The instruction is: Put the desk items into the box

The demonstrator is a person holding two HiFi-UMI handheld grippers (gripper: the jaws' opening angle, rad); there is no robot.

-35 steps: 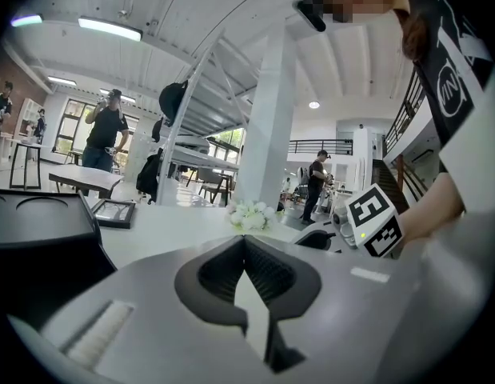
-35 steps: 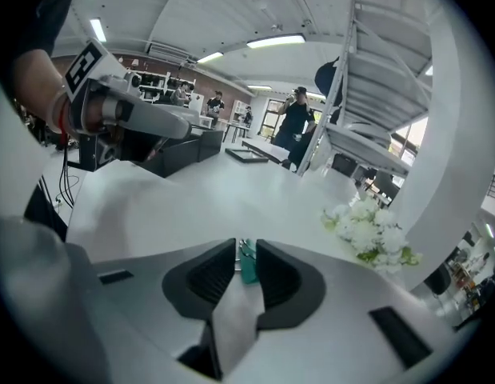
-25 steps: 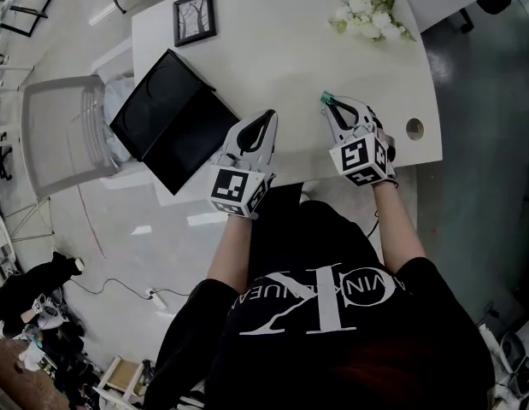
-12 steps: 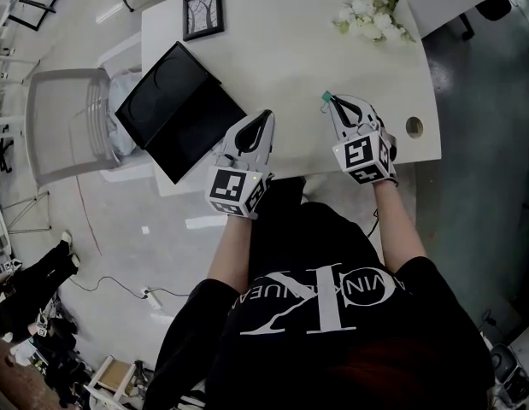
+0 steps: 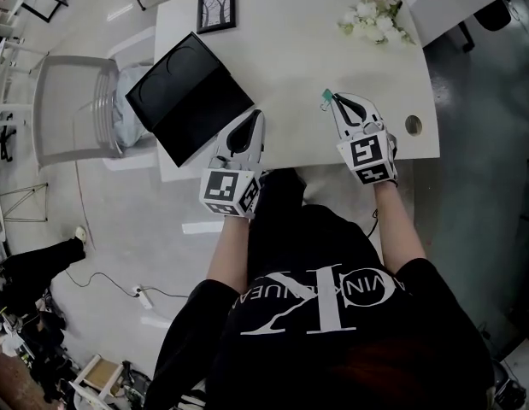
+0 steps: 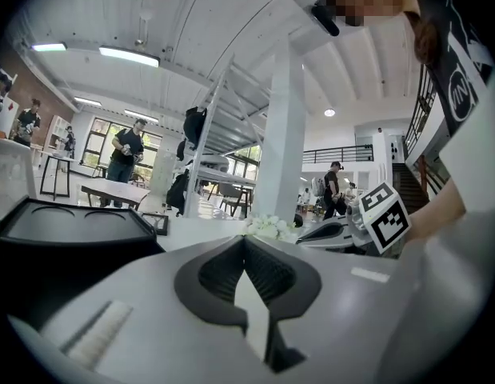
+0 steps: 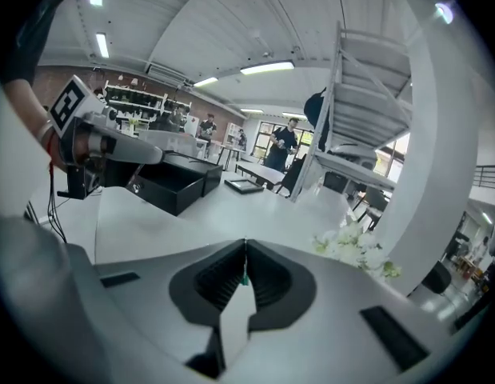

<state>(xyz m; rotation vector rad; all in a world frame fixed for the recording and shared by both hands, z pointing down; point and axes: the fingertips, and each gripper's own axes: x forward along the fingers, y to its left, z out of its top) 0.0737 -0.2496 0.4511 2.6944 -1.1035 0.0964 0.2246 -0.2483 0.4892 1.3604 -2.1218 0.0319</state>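
On the white desk (image 5: 290, 49), an open black box (image 5: 191, 96) overhangs the left edge. It also shows in the left gripper view as the black box (image 6: 63, 230) and in the right gripper view as the black box (image 7: 171, 184). A framed picture (image 5: 217, 11) lies at the far left and white flowers (image 5: 373, 11) at the far right. My right gripper (image 5: 330, 101) is shut on a small thin green thing (image 5: 326, 95), which shows as a green sliver (image 7: 244, 279) between the pads. My left gripper (image 5: 258, 114) rests near the desk's front edge beside the box, shut and empty.
A round cable hole (image 5: 413, 125) sits in the desk right of my right gripper. A grey chair (image 5: 72, 114) stands left of the desk, with a pale bag (image 5: 127, 139) under the box's overhang. People walk in the hall behind.
My right gripper's jaws have closed on the green thing. The left gripper has drawn back a little toward the desk's front edge. The head view has shifted.
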